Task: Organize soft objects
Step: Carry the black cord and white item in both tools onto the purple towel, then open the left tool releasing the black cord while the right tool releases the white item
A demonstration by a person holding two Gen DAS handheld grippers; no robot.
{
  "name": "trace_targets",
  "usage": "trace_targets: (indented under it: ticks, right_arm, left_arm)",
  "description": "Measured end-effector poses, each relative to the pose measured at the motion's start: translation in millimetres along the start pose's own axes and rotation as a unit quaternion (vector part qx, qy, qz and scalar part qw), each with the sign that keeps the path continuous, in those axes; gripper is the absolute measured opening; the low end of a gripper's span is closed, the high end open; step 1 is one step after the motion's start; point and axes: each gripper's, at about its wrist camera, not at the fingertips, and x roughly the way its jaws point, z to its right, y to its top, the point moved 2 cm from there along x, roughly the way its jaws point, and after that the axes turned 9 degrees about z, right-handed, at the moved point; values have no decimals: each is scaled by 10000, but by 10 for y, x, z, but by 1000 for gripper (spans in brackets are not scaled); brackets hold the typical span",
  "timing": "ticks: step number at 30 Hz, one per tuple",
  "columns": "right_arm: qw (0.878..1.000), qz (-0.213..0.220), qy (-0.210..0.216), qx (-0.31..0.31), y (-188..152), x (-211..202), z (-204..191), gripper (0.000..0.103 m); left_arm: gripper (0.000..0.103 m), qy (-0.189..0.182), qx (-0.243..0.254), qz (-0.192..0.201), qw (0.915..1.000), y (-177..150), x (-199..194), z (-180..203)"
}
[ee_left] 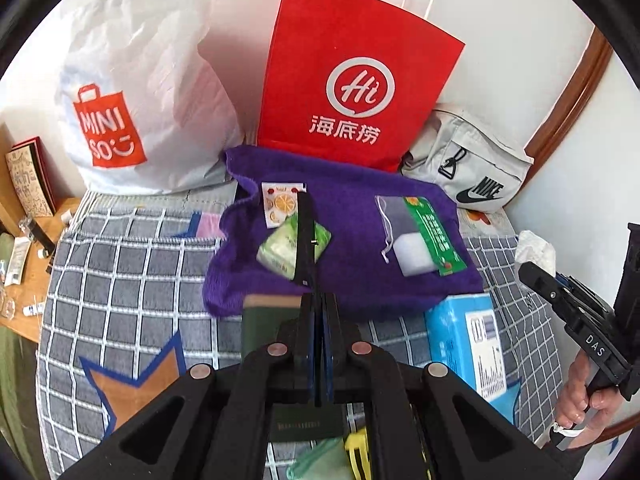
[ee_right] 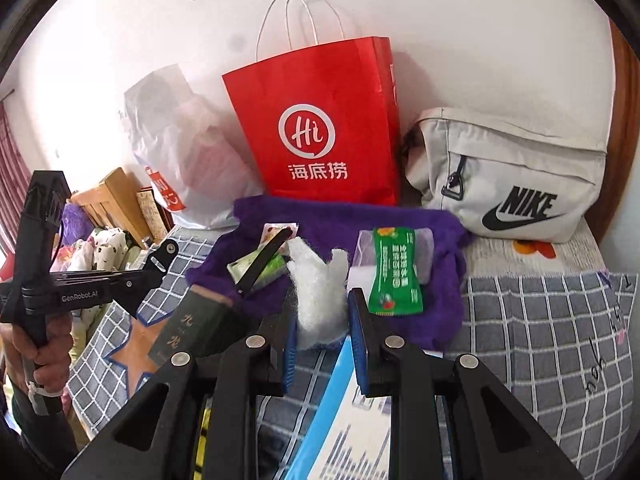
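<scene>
My right gripper [ee_right: 322,300] is shut on a white fluffy wad [ee_right: 320,292], held above the near edge of a purple cloth [ee_right: 432,236] spread on the bed. From the left wrist view the same wad [ee_left: 536,248] sticks up from the right gripper [ee_left: 530,272] at the right edge. My left gripper [ee_left: 319,300] is shut, its tips over the cloth's near edge [ee_left: 360,208]. A thin black strip [ee_left: 305,232] lies in line with them across a green packet [ee_left: 280,248]; nothing shows pinched. A white foam block [ee_left: 412,254] with a green sachet [ee_left: 434,236] lies on the cloth.
A red paper bag [ee_left: 352,80], a white Miniso bag [ee_left: 132,92] and a grey Nike bag [ee_right: 512,184] stand along the wall. A dark green box [ee_left: 266,320] and a blue box [ee_left: 464,344] lie on the checked bedspread [ee_left: 132,264]. A wooden side table [ee_left: 24,280] stands left.
</scene>
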Motion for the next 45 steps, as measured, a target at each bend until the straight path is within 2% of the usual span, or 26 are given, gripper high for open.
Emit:
trace_targets:
  ticks: [17,24,33,45]
  right_arm:
    - [9999,-68,97,40,478,665,161,24]
    - [9992,-378,72,-126,366,985,196,24]
    - [9965,-813,142,141,218,1286,382,25]
    - [9923,-1230,137,89,23,1589,420,27]
  left_arm:
    - [4,8,-181,-52,9998,392,511,-85]
    - [4,18,-276,-278,9992,375,856,-188]
    - [4,11,-436,-470,9979,385,1209,-335]
    - [4,-90,-580,-633,9963,349,1392,-465]
